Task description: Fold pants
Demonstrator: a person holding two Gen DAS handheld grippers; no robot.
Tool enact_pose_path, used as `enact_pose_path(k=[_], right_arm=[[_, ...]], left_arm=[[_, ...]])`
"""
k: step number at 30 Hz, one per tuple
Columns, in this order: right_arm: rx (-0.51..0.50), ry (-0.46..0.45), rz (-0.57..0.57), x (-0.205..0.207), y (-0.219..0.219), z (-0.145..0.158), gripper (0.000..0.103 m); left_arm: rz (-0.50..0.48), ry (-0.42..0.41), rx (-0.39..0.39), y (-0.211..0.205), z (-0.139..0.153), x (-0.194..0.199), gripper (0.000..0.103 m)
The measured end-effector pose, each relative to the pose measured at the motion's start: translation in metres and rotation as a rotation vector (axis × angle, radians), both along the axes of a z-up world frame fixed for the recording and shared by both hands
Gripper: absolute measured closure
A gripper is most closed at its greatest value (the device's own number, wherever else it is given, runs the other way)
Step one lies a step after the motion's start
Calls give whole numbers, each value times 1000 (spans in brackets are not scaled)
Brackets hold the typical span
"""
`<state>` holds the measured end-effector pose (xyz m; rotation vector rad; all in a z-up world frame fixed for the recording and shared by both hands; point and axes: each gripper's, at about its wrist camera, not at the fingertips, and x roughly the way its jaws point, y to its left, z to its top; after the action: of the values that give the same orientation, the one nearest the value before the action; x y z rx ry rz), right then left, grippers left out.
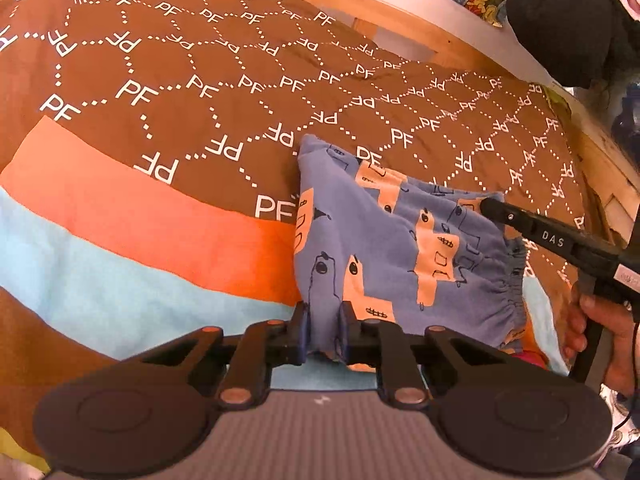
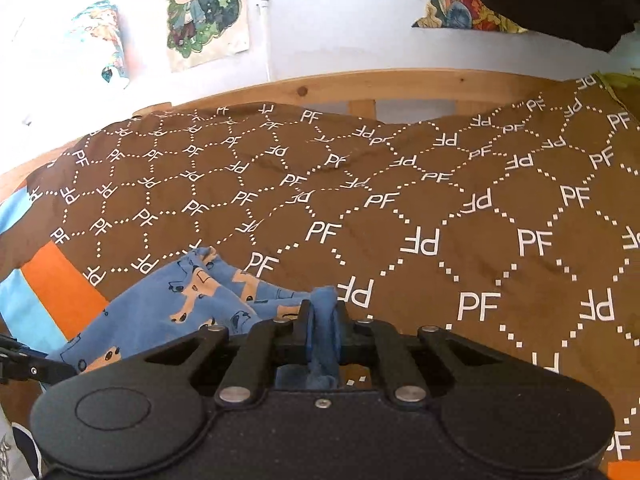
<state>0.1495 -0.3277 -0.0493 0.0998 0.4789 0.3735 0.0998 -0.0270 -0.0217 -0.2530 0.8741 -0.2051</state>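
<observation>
Small blue pants (image 1: 384,248) with orange patches lie on a brown bed cover (image 1: 180,80), their gathered waistband at the right. My left gripper (image 1: 323,330) is shut on a bunch of the pants' near edge. In the same view my right gripper (image 1: 490,204) reaches in from the right, tips at the pants' far right corner, a hand (image 1: 600,332) on its handle. In the right wrist view the pants (image 2: 172,308) trail off to the left, and my right gripper (image 2: 323,332) is shut on a fold of blue cloth.
The cover (image 2: 440,208) carries white "PF" letters, with orange (image 1: 160,220) and light blue (image 1: 100,280) stripes. A wooden bed rail (image 2: 360,84) runs along the back below a wall with pictures (image 2: 206,12). A dark bundle (image 1: 572,24) sits at top right.
</observation>
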Motion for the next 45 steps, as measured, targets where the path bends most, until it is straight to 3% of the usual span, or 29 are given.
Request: enact_pose_path(k=[13, 25, 29, 35, 40, 45], right_arm=[[-105, -110, 98, 19, 6, 59, 95], [-184, -215, 68, 95, 7, 107, 95], [-199, -171, 59, 135, 13, 98, 95], [-280, -26, 87, 178, 27, 51, 94], [-233, 5, 55, 184, 18, 34, 93], [-254, -1, 57, 183, 20, 36, 91]], left_arm=[[-27, -141, -3, -10, 40, 4, 88], [8, -271, -2, -9, 71, 83, 88], [38, -251, -31, -3, 46, 108, 88], [76, -114, -52, 7, -8, 125, 87], [72, -91, -58, 15, -12, 125, 87], [71, -79, -35, 13, -10, 126, 87]])
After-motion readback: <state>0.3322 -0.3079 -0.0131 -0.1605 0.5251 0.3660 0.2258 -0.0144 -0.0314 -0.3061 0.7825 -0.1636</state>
